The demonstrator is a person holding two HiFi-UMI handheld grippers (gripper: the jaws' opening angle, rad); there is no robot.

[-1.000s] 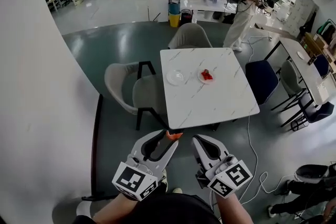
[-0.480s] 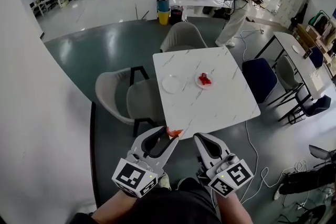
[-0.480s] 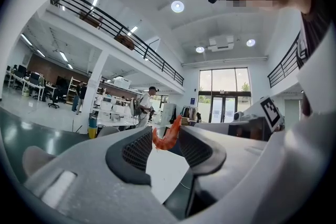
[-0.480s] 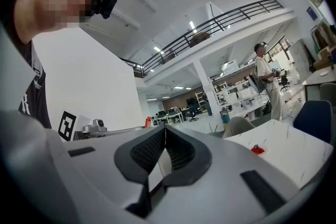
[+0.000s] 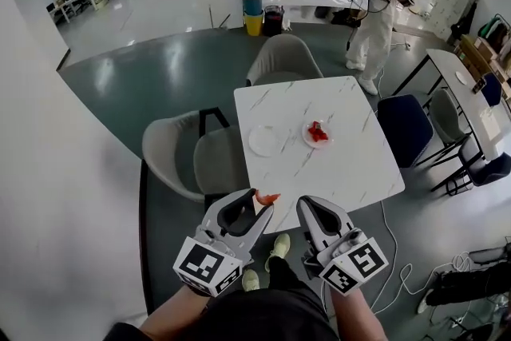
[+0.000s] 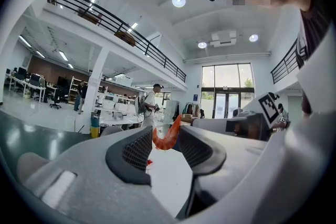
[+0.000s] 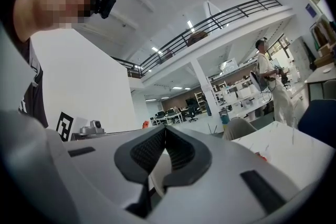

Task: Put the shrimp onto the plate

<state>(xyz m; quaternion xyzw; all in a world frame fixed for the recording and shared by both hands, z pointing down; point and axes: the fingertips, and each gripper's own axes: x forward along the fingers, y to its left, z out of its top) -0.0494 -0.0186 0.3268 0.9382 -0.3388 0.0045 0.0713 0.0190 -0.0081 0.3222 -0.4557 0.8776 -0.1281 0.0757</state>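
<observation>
My left gripper (image 5: 257, 208) is shut on an orange shrimp (image 5: 267, 198), whose curved body sticks up between the jaws in the left gripper view (image 6: 167, 136). It hangs just short of the near edge of the white marble table (image 5: 319, 172). Two small plates lie on the table: an empty white plate (image 5: 264, 140) at the left and a plate with red shrimp (image 5: 317, 133) to its right. My right gripper (image 5: 313, 213) is shut with nothing between its jaws, beside the left one; its own view shows the jaws (image 7: 165, 150) touching.
A grey chair (image 5: 188, 156) stands at the table's left side and another chair (image 5: 283, 58) at the far side; a blue chair (image 5: 406, 128) is on the right. A person in white (image 5: 382, 8) stands beyond the table. A white wall (image 5: 48, 196) runs along my left.
Both grippers and the view have moved forward toward the table; the shrimp now sits at the table's near edge. Both grippers' jaws stand as before.
</observation>
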